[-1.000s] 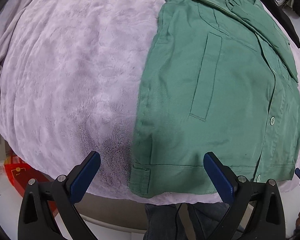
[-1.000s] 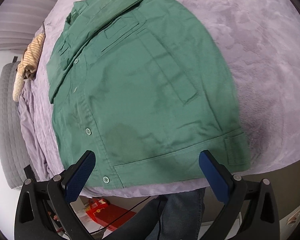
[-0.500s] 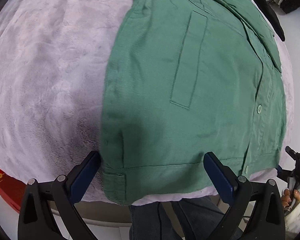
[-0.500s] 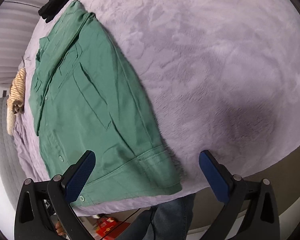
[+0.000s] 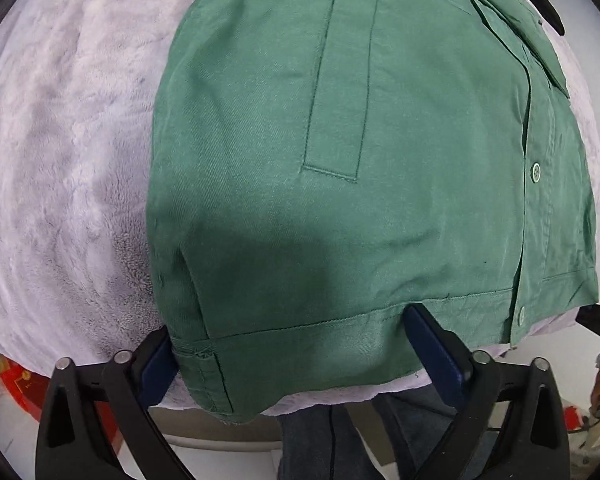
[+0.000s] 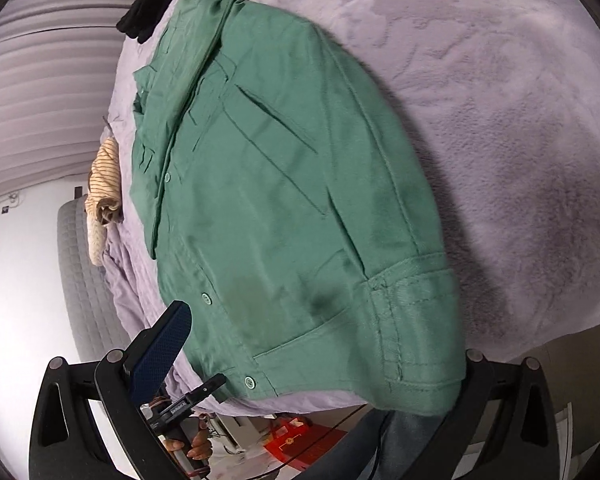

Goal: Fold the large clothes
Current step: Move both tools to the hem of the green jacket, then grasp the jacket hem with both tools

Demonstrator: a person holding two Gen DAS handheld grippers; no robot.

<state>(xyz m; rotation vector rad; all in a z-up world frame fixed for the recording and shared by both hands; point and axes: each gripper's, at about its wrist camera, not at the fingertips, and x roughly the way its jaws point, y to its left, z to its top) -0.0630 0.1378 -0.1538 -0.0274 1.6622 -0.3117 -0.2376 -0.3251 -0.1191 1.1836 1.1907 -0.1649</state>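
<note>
Green jacket [image 5: 360, 160] lies flat on the lilac blanket [image 5: 68, 128]. Left gripper [image 5: 300, 344] and right gripper [image 6: 320, 356] both spread wide, straddling its hem. No legible writing or labels.

Green jacket [image 5: 380, 160] on lilac blanket [image 5: 60, 140]; tan striped garment [image 6: 106, 168].

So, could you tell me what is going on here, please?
A person with a gripper in each hand is folding a green jacket spread on a lilac blanket. Both grippers are open at its near hem: the left gripper straddles the hem by one corner, and the right gripper reaches around the other corner. Neither has closed on the cloth yet.
</note>
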